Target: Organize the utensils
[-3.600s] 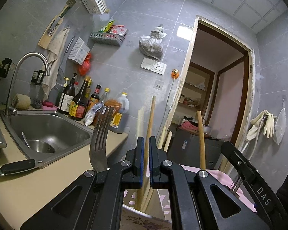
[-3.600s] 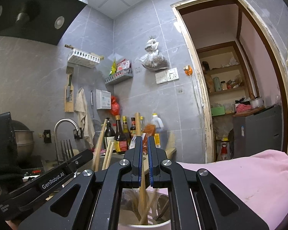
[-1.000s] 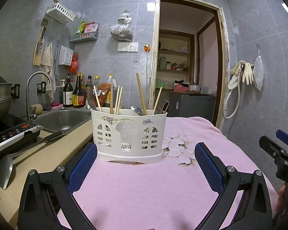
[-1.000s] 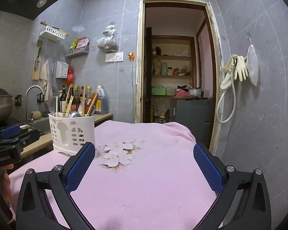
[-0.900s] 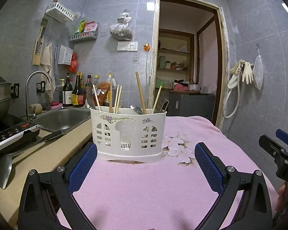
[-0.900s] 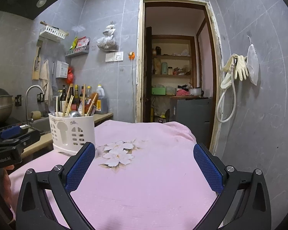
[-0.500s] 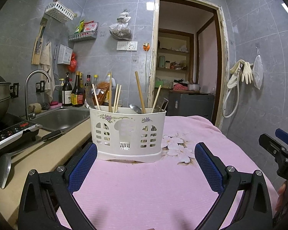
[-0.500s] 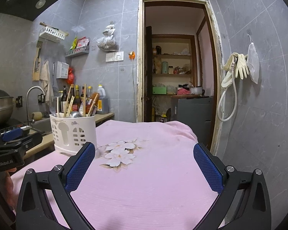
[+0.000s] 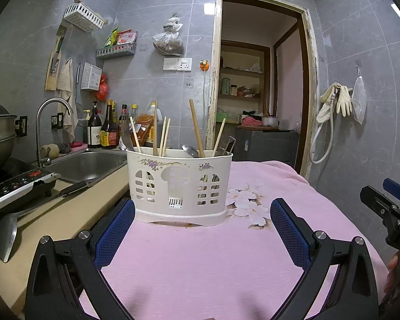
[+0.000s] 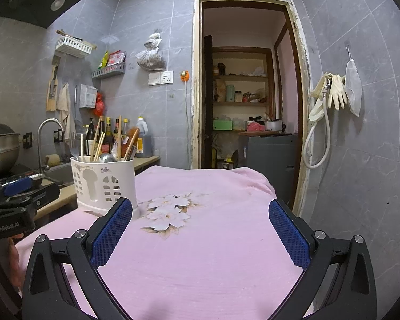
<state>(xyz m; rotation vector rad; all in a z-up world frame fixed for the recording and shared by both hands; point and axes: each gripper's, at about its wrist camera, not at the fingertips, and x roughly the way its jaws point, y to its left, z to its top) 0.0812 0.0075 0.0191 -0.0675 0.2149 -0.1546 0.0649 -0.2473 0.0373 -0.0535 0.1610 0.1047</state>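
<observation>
A white plastic utensil holder [image 9: 178, 184] [image 10: 104, 181] stands on a pink flowered cloth [image 9: 200, 261] [image 10: 205, 240]. Several wooden chopsticks [image 9: 196, 128], a fork [image 9: 125, 134] and a spoon [image 9: 190, 150] stick up out of it. My left gripper [image 9: 200, 232] is open and empty, just in front of the holder. My right gripper [image 10: 200, 232] is open too, with nothing between its fingers, to the right of the holder and further from it. Each gripper shows at the edge of the other's view.
A beige counter [image 9: 61, 213] with a steel sink [image 9: 88, 162], a tap [image 9: 50, 122] and sauce bottles [image 9: 106, 130] lies left. A ladle [image 9: 5, 237] and a cooktop [image 9: 16, 184] sit on the counter. An open doorway [image 10: 248, 93] and hanging gloves [image 10: 330, 93] are at the back right.
Since 3.6 s ago both grippers have opened and pulled back from above the holder, leaving the utensils in it. Over the last second they barely move.
</observation>
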